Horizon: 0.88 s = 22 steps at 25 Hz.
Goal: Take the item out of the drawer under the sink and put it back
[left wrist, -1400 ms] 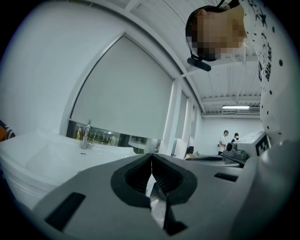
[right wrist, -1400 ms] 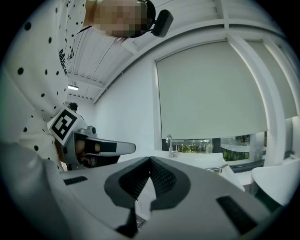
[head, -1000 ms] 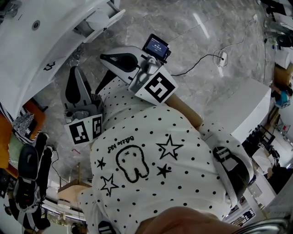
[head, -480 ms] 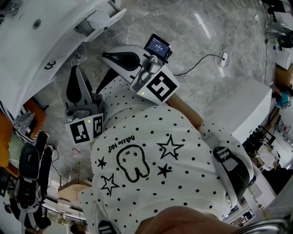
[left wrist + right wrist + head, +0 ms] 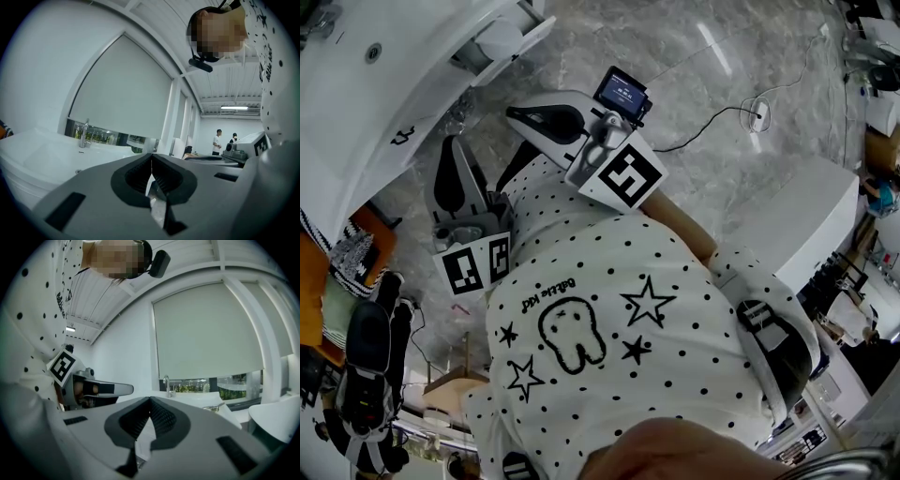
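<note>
At upper left, glossy white sink point(image 5: 352, 108)

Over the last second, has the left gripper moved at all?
No. The left gripper sits at the same spot in the head view, its tips just below the white sink, with no visible shift toward or away from it.

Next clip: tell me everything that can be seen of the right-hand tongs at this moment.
The right tongs, a pale grey plastic two-jaw tool with black ribbed pads, are shut: the jaws meet with nothing between them. A cube with black-and-white square markers and a small lit screen ride on its body. The person holds it before a dotted white shirt, above the grey marble floor, jaws pointing toward the white sink; no object touches it.
</note>
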Available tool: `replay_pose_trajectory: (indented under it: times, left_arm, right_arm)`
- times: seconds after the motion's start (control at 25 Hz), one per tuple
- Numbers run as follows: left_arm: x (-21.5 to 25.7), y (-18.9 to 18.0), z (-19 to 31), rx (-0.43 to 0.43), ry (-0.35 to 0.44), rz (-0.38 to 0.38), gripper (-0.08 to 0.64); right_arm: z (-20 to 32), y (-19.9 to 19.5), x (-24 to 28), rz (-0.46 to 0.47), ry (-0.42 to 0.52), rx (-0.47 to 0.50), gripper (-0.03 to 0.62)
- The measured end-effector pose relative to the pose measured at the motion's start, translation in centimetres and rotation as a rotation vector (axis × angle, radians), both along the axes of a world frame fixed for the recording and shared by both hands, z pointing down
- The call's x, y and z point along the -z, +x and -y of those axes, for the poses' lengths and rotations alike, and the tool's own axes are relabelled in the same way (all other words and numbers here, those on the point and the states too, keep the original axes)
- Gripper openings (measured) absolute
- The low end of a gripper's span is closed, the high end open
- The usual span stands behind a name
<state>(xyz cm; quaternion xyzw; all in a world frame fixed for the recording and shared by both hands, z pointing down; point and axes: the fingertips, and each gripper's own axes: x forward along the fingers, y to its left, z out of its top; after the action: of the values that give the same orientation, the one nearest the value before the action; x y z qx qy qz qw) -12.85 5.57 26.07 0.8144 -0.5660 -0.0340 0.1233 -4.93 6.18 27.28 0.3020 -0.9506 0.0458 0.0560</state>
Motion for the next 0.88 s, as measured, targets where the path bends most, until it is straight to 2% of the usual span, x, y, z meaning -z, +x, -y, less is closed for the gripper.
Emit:
replay_pose_trajectory:
  times: [0.88]
  left_arm:
    - [-0.30,-0.13,-0.13,0.005,-0.012,-0.012,0.005]
  right_arm:
    - [0.08,0.13,-0.23,0.017,-0.020,-0.005,0.012]
